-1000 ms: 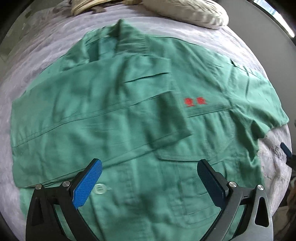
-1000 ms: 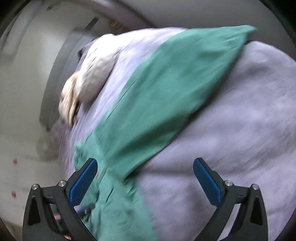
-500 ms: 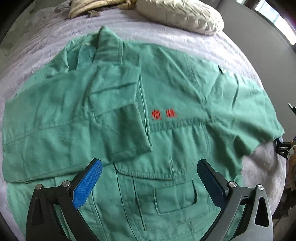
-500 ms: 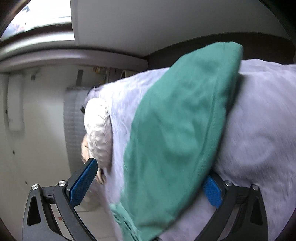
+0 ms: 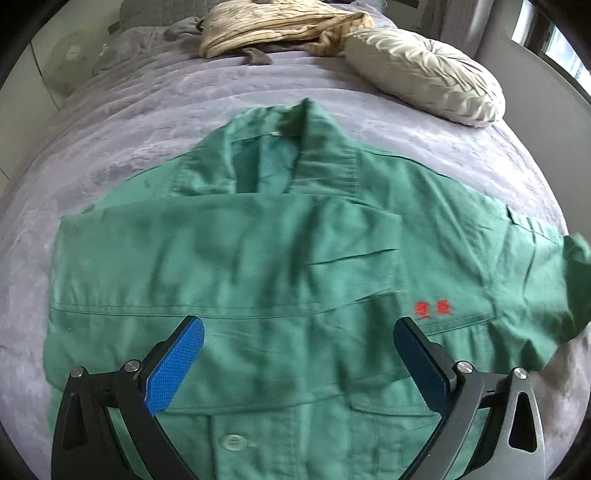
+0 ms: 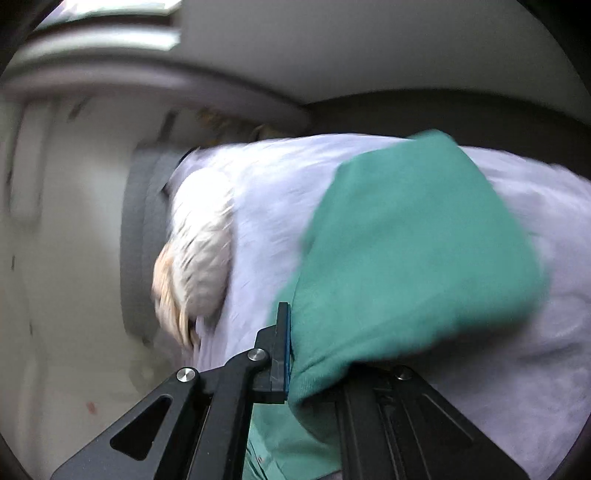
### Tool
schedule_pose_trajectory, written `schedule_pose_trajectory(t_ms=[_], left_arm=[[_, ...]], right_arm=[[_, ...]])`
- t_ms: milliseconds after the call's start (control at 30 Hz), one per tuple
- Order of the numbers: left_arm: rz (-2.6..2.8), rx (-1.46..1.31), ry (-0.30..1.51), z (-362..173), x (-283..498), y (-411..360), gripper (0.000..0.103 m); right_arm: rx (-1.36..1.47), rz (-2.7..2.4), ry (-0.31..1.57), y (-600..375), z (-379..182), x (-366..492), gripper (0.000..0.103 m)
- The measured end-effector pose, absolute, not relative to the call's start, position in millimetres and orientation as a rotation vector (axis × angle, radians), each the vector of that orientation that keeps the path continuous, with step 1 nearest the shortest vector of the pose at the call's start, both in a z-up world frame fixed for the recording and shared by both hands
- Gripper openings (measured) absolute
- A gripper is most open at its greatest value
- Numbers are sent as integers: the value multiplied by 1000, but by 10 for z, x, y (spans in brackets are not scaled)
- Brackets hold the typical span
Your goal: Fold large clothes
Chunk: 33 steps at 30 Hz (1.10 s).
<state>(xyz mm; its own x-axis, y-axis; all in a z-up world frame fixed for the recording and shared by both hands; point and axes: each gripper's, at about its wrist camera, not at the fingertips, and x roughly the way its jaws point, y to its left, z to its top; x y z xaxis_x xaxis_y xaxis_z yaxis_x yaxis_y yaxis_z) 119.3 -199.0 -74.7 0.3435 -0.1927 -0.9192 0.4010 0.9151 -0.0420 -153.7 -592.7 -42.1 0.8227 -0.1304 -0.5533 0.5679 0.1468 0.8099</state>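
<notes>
A large green work jacket (image 5: 295, 266) with red embroidered characters (image 5: 433, 309) lies front up on the grey-purple bed cover (image 5: 110, 147). Its left sleeve is folded across the chest. My left gripper (image 5: 297, 354) is open and empty, hovering over the jacket's lower front. In the right wrist view my right gripper (image 6: 295, 354) is shut on the jacket's right sleeve (image 6: 413, 251), whose green cloth drapes over the right finger and hides it. The sleeve end shows blurred at the right edge of the left wrist view (image 5: 576, 266).
A pale quilted pillow (image 5: 424, 74) lies at the back right of the bed, also in the right wrist view (image 6: 199, 251). A striped beige cloth (image 5: 273, 22) is bunched at the head. A pale wall (image 6: 66, 258) lies beyond the bed's edge.
My right gripper has closed on the right sleeve, which was only between its open fingers before. The left gripper's view has shifted back and up over the jacket, staying open.
</notes>
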Motion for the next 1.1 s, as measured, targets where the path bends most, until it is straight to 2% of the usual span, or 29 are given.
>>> schedule_pose_trajectory(t_ms=[167,333,467,667,733,767,800,833,900,967,1033,1067,1100], left_arm=[[-361,179,1163,-739,1263,-1591,103],[-312,127,1156,-709,1407,-1159,103],[-273,89,1153,-742,1530,-742,103],[-275,92,1198,-943,1593,-386,103],[-299,85,1197,-951,1581,-309,103],[-309,82,1193,-947,1573,-275,103],[-315,80,1189,-937,1567,-240,103],[-322,75,1186,-927,1563,-205,103],[-329,58,1185,-905,1566,-131,103],[-327,42,1184,-882,1574,-75,103],[-316,26,1179,-846,1582,23,103],[-309,22,1175,-824,1583,73,103],[-298,19,1169,-798,1586,147,103]], right_arm=[[1061,-341,498,-5397,175,-639,5],[736,-112,653,-4216,508,462,5],[585,9,831,-3261,148,1035,5],[490,-28,1148,-2422,-957,1371,7],[601,-30,1118,-2508,-987,1296,17],[659,-22,1114,-2548,-979,1251,34],[723,-23,1106,-2617,-951,1181,58],[782,-47,1069,-2718,-889,1076,66],[855,-132,987,-2846,-758,832,69],[930,-209,946,-3039,-728,751,66],[963,-253,934,-3169,-726,793,22],[952,-262,938,-3183,-713,846,5],[910,-265,930,-3131,-641,932,5]])
